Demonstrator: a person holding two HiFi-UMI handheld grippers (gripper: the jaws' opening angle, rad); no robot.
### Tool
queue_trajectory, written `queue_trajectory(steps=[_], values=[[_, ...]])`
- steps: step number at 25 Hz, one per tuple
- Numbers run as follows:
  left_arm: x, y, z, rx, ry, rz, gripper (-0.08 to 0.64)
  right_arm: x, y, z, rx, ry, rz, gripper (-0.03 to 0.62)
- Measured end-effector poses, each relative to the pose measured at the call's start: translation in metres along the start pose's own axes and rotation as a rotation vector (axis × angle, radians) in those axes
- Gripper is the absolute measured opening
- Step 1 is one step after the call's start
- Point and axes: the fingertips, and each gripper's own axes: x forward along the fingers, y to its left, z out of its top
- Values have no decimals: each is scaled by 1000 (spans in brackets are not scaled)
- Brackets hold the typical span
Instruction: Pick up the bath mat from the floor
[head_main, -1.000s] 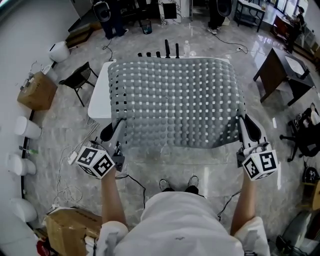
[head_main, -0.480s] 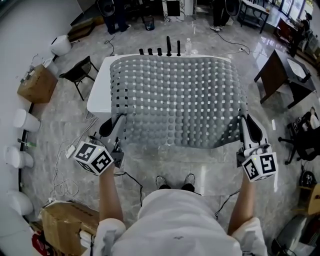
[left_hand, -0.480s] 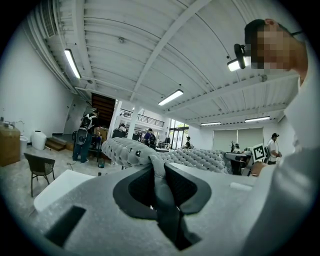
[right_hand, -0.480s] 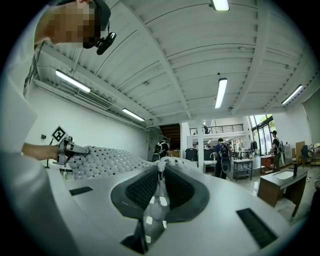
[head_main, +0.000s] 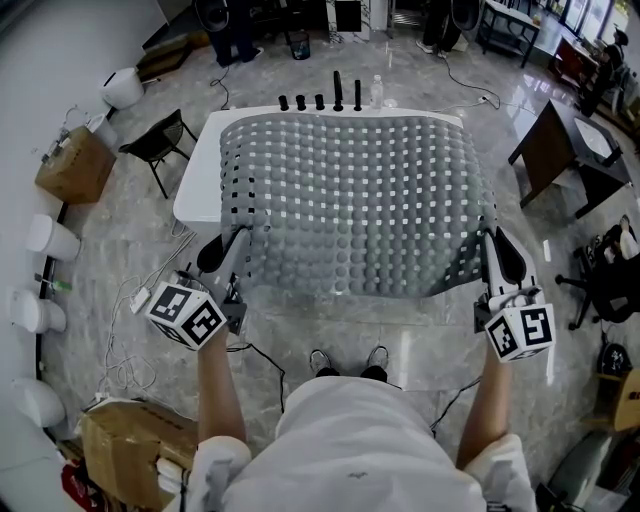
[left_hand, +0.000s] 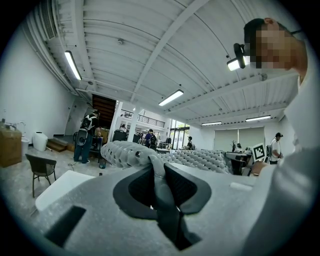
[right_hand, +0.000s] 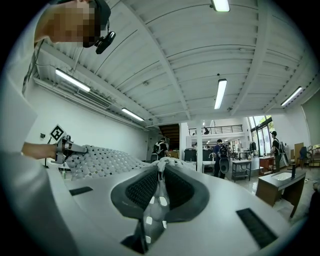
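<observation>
The grey knobbly bath mat (head_main: 350, 200) with small square holes hangs spread out flat in the air over a white table (head_main: 198, 180), stretched between both grippers. My left gripper (head_main: 238, 240) is shut on the mat's near left corner, and a fold of mat (left_hand: 159, 175) runs between its pads. My right gripper (head_main: 486, 243) is shut on the near right corner, where the pinched mat edge (right_hand: 157, 195) shows. Both grippers are held about level in front of the person.
Several dark upright objects and a bottle (head_main: 376, 92) stand along the table's far edge. A black chair (head_main: 157, 150) is left of the table and a dark desk (head_main: 565, 145) to the right. Cardboard boxes (head_main: 72, 178) and cables (head_main: 140, 330) lie on the floor at left.
The mat and both grippers have shifted slightly away from the person and stayed level; both grips are unchanged.
</observation>
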Motion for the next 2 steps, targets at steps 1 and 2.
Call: queue_trajectory(steps=[1,2], values=[[-1,3,2,-2,0,0,54,2,2,2,-1,0,-5,46],[-2,6,4,-4,1,0,54,4,3,5,-2,0,-9,46]])
